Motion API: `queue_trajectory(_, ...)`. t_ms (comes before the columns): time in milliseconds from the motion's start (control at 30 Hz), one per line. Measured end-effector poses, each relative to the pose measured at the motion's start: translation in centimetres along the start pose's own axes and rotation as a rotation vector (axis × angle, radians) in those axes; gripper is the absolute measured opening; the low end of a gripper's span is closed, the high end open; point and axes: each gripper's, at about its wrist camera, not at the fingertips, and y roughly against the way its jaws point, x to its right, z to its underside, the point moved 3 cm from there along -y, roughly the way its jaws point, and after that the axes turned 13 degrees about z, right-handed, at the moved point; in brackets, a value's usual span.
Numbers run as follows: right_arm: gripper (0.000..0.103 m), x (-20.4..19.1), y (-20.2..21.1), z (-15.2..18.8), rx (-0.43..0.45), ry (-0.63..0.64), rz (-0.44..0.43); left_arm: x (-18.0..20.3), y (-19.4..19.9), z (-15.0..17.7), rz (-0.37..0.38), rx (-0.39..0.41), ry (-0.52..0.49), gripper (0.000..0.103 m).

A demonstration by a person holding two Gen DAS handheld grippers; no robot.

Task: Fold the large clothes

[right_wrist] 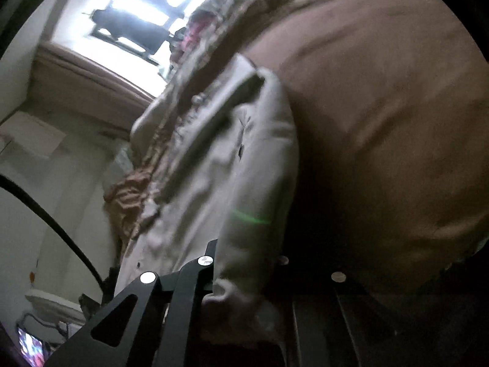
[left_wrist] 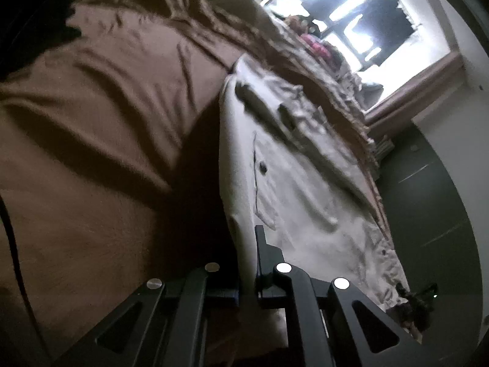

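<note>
The pale buttoned garment (left_wrist: 305,183) lies on the bed's brown blanket (left_wrist: 91,122); the left claw (left_wrist: 247,278) and right claw (right_wrist: 241,275) are each clamped on its near edge, probably to lift and fold it over.

One pale garment (left_wrist: 293,165) is seen, with one dark button (left_wrist: 262,167) counted on it. One brown bedspread (left_wrist: 91,116) is spread beneath. One bright window (left_wrist: 351,15) is shown. Two grippers are counted, one per view.
</note>
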Motion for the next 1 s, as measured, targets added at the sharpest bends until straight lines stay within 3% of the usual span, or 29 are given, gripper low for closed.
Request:
queue_trajectory(300, 0.005, -2.0, 7.8, 1.7, 0.106, 0.044, -0.093, 5.8, 7.0, 0.6, 0.072, 0.099, -0.077, 0.006)
queue_trajectory(533, 0.005, -1.2, 12.9, 4.3, 0.165, 0.076, -0.140, 9.3, 12.6, 2.5, 0.115, 0.162, -0.137, 0.006)
queue_trajectory(1000, 0.005, -0.8, 18.5, 6.0, 0.243, 0.150, -0.218, 13.0, 21.3, 5.6, 0.201, 0.271, -0.188, 0.006)
